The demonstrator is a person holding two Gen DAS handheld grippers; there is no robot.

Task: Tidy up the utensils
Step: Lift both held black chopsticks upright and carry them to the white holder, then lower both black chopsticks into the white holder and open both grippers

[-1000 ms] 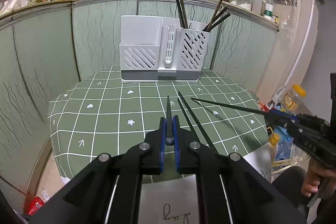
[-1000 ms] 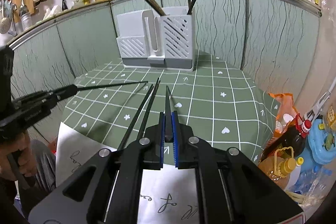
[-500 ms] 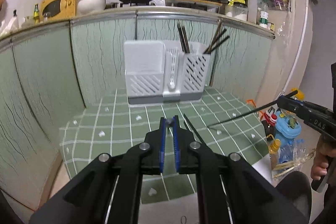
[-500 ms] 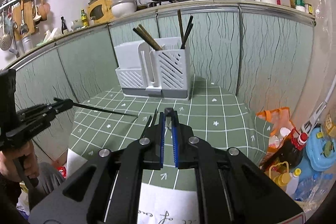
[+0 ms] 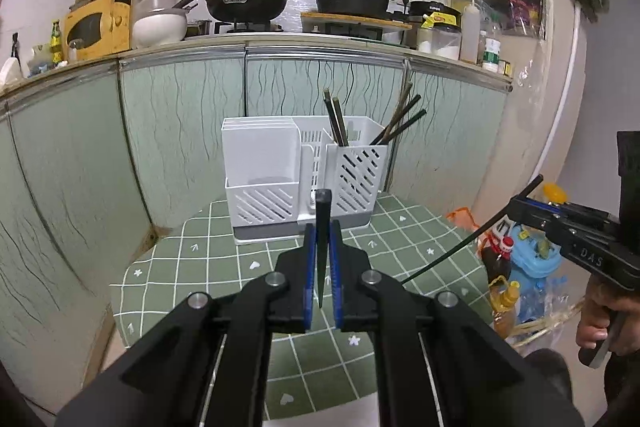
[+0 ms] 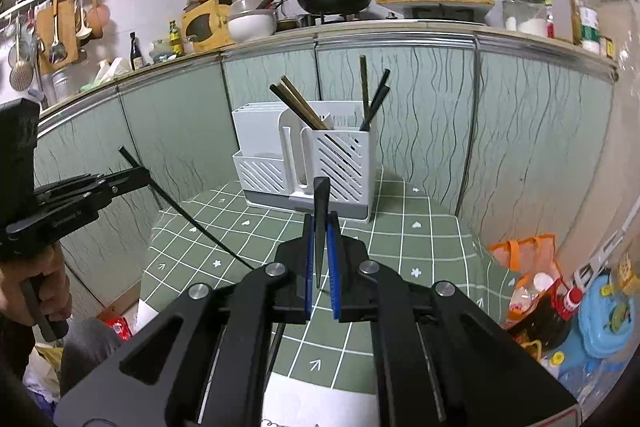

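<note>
My left gripper (image 5: 322, 227) is shut on a dark chopstick (image 5: 322, 211) that shows nearly end-on between the blue pads, lifted above the green checked table (image 5: 200, 267). In the right wrist view the left gripper (image 6: 142, 173) holds that chopstick (image 6: 192, 219) slanting down over the cloth. My right gripper (image 6: 320, 223) is likewise shut on a second dark chopstick (image 6: 321, 199). From the left wrist view the right gripper (image 5: 516, 205) carries that chopstick (image 5: 460, 247) off the table's right side. The white utensil holder (image 5: 260, 163) (image 6: 344, 155) stands at the back, with several chopsticks (image 5: 340, 123) in its right compartment.
Pale green cabinet fronts (image 5: 180, 131) rise right behind the holder. Bottles and bags (image 6: 552, 299) crowd the floor to the right of the table. A white sheet (image 6: 320, 399) lies at the near table edge. A person's hand (image 5: 600, 323) grips the right tool.
Both grippers have risen off the cloth, each lifting its chopstick with it. The holder now sits lower and more central in both views.
</note>
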